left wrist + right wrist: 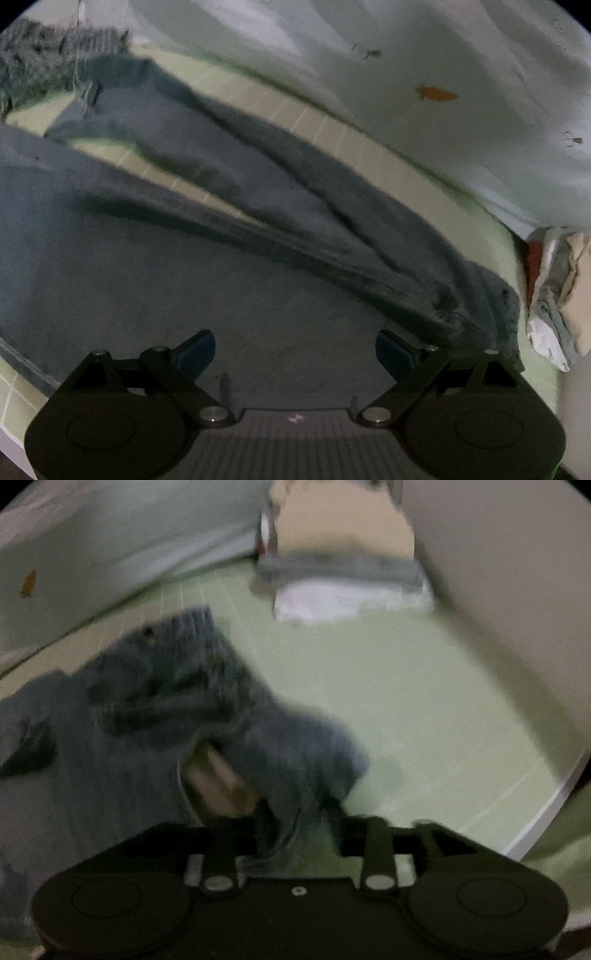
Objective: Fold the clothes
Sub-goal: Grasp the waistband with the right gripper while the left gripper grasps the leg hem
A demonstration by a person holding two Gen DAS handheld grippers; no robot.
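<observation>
You're over a pale green gridded mat (424, 709) that covers the desk, with a light sheet-like backdrop (424, 66) behind it carrying a small orange mark (437, 94) — and a stack of folded clothes (343, 590) parked at the far corner near the side wall (509, 590).

The thing to fold is the dark blue-grey garment (221, 266), and it fills most of your left view. Its long axis runs diagonally from the far left down to the near right, where the cloth bunches into a thick gathered rope. It could be trousers or a sweater — the blur won't let you say which.

Your right hand-held gripper (295, 834) has cloth running straight between its closed-in fingers, so it reads as clamped on the bunched end; a tan patch, maybe a label or lining, shows just left of the grip. That view is heavily smeared, so treat the grip as likely rather than certain.

Your left hand-held gripper (295, 350) is spread wide, blue pads (195, 350) apart, hovering low over a flat stretch of the same fabric with nothing between them.

So the garment lies directly under the left and pulls away toward the right — the left looks better placed to pin or pinch the flat panel next, across the axis rather than along it.
</observation>
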